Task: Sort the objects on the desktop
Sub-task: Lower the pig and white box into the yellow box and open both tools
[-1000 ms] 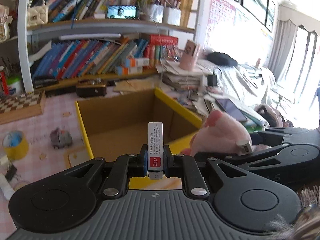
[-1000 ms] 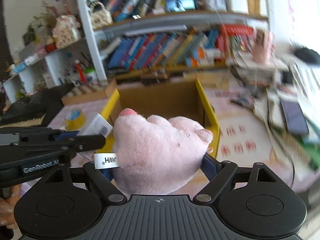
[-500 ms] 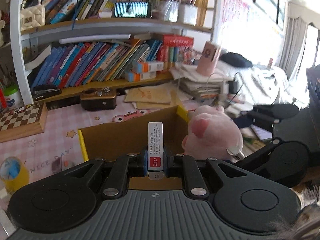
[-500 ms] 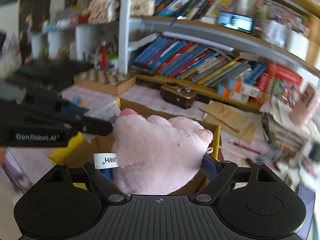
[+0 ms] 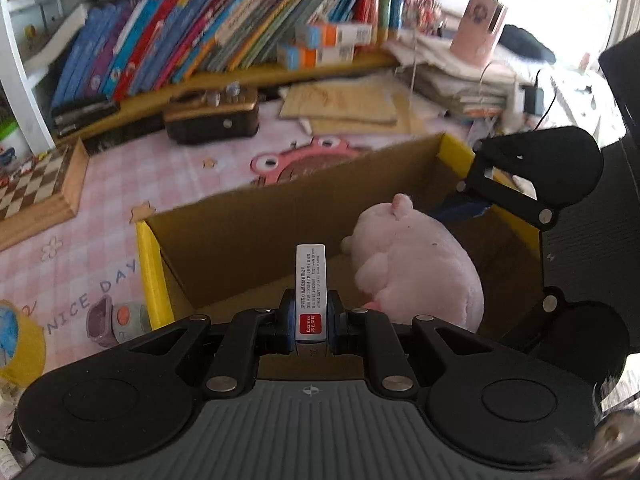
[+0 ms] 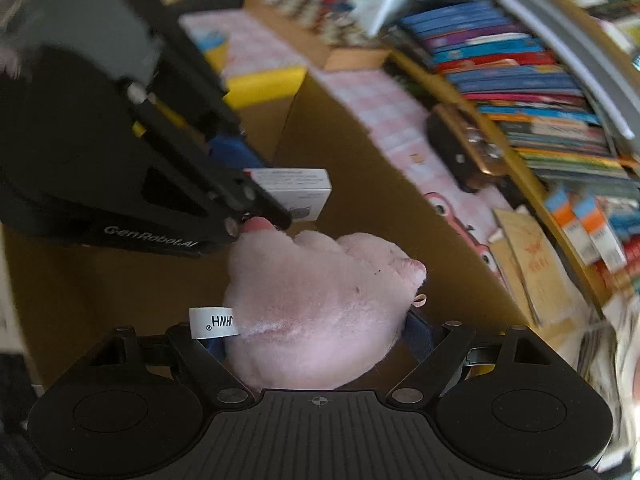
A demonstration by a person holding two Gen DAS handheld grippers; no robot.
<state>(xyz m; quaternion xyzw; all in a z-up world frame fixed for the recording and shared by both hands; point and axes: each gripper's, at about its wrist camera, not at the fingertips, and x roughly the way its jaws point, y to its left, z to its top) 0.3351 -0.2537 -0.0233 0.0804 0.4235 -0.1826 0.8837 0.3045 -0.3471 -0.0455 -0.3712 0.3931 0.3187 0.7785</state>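
Note:
My left gripper (image 5: 310,320) is shut on a small white box with a red label (image 5: 310,296), held upright over the open cardboard box with yellow rims (image 5: 150,264). My right gripper (image 6: 316,336) is shut on a pink plush toy (image 6: 320,300) with a white tag, and both are down inside the cardboard box (image 6: 360,176). In the left wrist view the plush toy (image 5: 416,264) sits at the right of the box interior, with the right gripper (image 5: 532,184) behind it. The right wrist view shows the left gripper (image 6: 256,204) and its white box (image 6: 296,190) just above the toy.
A pink patterned mat (image 5: 100,184) covers the desk. A yellow tape roll (image 5: 18,344) and a small toy (image 5: 116,320) lie left of the box. A chessboard (image 5: 32,188), a dark case (image 5: 212,114), cardboard sheets (image 5: 340,104), paper stacks (image 5: 460,76) and bookshelves (image 5: 200,32) stand behind.
Both grippers have come forward and down over the cardboard box. The right gripper has rolled and lowered the plush toy into the box. The left still holds the white box.

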